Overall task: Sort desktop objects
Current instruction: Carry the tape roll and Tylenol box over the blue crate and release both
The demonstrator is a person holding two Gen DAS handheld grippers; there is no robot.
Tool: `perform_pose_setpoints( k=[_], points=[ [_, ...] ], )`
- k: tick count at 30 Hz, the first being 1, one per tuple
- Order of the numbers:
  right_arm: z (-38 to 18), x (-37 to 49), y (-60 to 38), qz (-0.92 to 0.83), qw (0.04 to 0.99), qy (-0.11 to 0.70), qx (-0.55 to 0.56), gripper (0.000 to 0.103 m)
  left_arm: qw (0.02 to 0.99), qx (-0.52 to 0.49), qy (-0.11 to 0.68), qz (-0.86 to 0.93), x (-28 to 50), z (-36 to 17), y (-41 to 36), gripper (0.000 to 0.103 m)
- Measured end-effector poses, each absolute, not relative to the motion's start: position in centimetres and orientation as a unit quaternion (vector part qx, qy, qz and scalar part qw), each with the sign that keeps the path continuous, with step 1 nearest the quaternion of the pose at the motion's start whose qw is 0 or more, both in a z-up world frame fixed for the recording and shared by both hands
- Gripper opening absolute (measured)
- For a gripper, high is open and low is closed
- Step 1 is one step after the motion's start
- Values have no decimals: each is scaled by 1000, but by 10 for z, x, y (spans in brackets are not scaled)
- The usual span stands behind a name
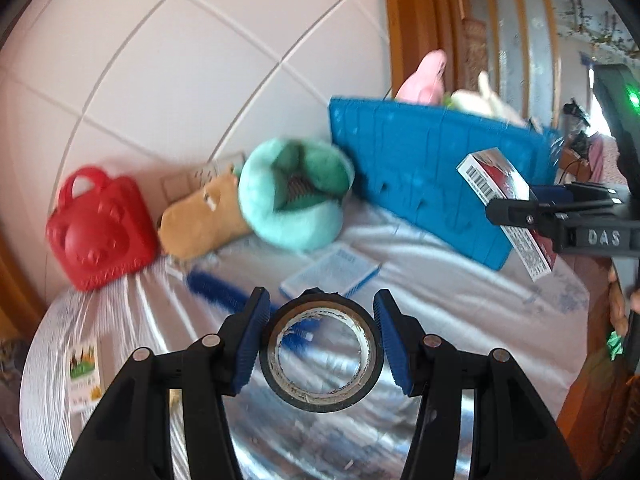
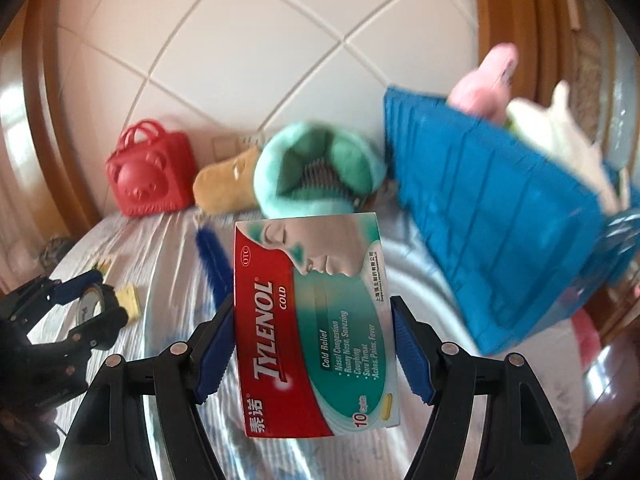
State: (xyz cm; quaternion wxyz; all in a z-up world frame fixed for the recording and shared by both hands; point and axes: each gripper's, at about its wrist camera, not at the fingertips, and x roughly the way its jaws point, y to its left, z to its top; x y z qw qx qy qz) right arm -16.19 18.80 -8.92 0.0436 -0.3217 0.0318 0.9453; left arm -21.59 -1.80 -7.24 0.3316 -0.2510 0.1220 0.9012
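My left gripper (image 1: pixel 322 340) is shut on a black roll of tape (image 1: pixel 322 396) and holds it above the table. It also shows in the right wrist view (image 2: pixel 96 300) at the left. My right gripper (image 2: pixel 314 344) is shut on a red and green Tylenol box (image 2: pixel 312 320), held upright above the table. It also shows in the left wrist view (image 1: pixel 520 208) at the right with the box (image 1: pixel 496 176). A blue crate (image 1: pixel 432 176) (image 2: pixel 500 216) with a pink plush (image 1: pixel 426 78) and a white plush (image 1: pixel 484 102) inside stands at the back right.
A red bear bag (image 1: pixel 100 228), a tan plush (image 1: pixel 200 220) and a teal plush bed (image 1: pixel 294 192) stand along the tiled wall. A blue brush (image 1: pixel 216 284), a blue-white booklet (image 1: pixel 332 272) and a yellow block (image 2: pixel 130 300) lie on the silvery cloth (image 1: pixel 440 312).
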Motion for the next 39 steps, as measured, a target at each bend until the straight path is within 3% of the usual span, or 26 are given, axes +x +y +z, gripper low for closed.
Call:
perform_pose_setpoints(
  k=[15, 39],
  points=[
    [-11, -101, 215, 962, 128, 19, -241, 72, 414, -153, 112, 890, -193, 8, 52, 53],
    [62, -97, 429, 973, 148, 0, -178, 72, 389, -97, 115, 909, -185, 58, 261, 53]
  ],
)
